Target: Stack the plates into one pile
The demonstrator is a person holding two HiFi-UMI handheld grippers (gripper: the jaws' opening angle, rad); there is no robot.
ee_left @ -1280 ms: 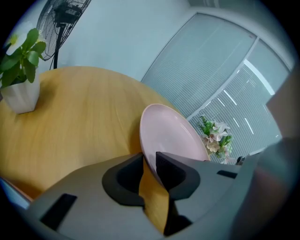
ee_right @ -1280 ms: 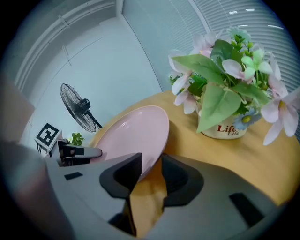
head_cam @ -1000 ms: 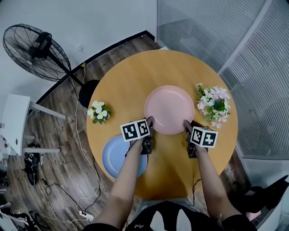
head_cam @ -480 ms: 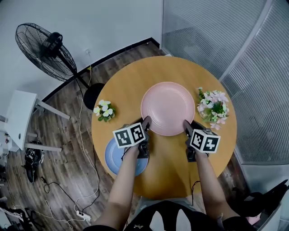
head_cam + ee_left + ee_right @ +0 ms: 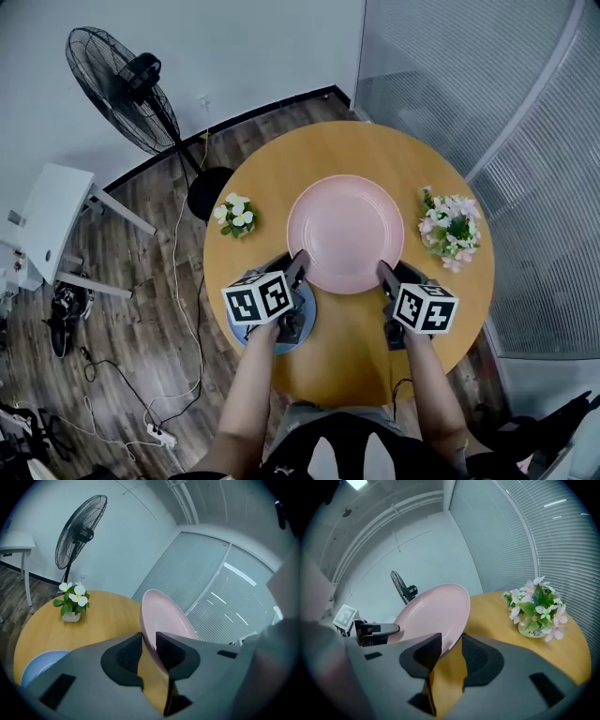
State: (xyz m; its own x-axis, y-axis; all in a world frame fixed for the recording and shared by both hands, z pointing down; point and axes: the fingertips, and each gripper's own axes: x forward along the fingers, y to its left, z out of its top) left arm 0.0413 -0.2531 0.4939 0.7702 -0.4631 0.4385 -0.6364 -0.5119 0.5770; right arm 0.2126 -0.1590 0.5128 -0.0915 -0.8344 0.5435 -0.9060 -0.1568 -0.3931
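Fingers of the left gripper (image 5: 299,262) and right gripper (image 5: 382,273) pinch the round pink plate (image 5: 345,232), now lifted nearer the pale blue plate (image 5: 40,670) at the table's (image 5: 356,347) near-left edge.

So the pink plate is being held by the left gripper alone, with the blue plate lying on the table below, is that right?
Not quite: both grippers hold the pink plate. The right gripper view shows the right gripper shut on its rim too, opposite the left gripper. The blue plate does lie on the table below.
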